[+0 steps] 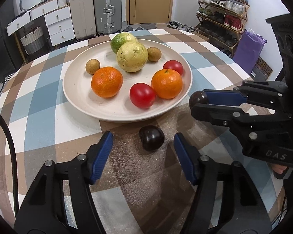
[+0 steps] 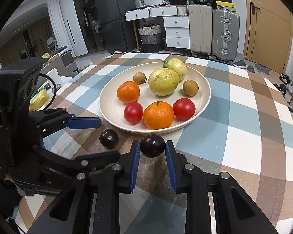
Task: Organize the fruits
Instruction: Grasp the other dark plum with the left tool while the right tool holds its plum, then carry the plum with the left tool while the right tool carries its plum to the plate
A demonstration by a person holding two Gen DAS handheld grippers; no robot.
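A cream plate (image 1: 78,89) (image 2: 111,109) on the checked tablecloth holds two oranges (image 1: 107,81) (image 2: 158,115), two red tomatoes (image 1: 142,95) (image 2: 184,106), two pale green-yellow fruits (image 1: 132,57) (image 2: 163,81) and two small brown fruits (image 1: 92,66) (image 2: 190,87). My left gripper (image 1: 143,142) (image 2: 105,136) is open, its fingers either side of a dark plum (image 1: 151,138) (image 2: 108,138) lying on the cloth in front of the plate. My right gripper (image 2: 152,146) (image 1: 197,102) is shut on a second dark plum (image 2: 152,145) (image 1: 198,97), held just above the cloth near the plate's front rim.
Suitcases (image 1: 107,9), a white drawer unit (image 1: 58,23) and a shoe rack (image 1: 222,13) stand behind the table. A black cable (image 1: 9,146) runs along the table's left side. A purple bag (image 1: 246,48) stands on the floor at the right.
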